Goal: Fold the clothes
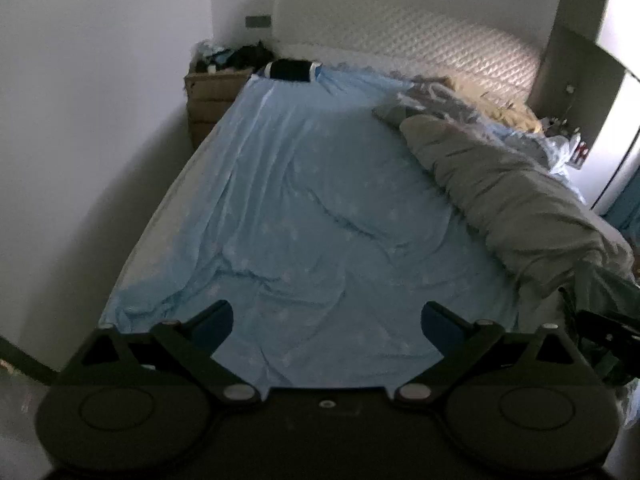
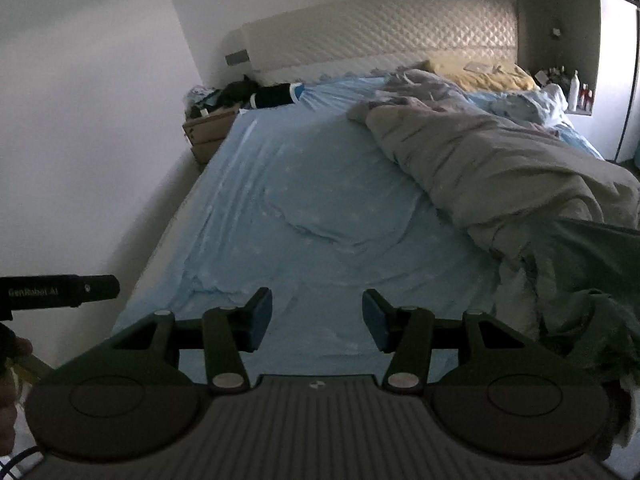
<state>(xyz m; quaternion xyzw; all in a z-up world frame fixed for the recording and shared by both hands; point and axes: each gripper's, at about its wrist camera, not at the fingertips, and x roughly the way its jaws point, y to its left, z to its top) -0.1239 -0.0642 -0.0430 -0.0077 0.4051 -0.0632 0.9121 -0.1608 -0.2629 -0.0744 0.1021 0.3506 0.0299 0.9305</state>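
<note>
A dark green garment (image 2: 588, 280) lies crumpled at the near right corner of the bed, partly over the grey duvet; it also shows in the left wrist view (image 1: 600, 292). My left gripper (image 1: 327, 320) is open and empty above the foot of the light blue sheet (image 1: 304, 200). My right gripper (image 2: 317, 316) is open and empty above the same sheet (image 2: 320, 200), to the left of the garment. The left gripper's body (image 2: 60, 292) shows at the left edge of the right wrist view.
A grey duvet (image 2: 500, 172) is heaped along the right side of the bed. A padded headboard (image 2: 380, 36) stands at the back. A wooden nightstand (image 2: 208, 130) with dark clutter sits at the far left corner. A white wall (image 2: 80, 120) runs along the left.
</note>
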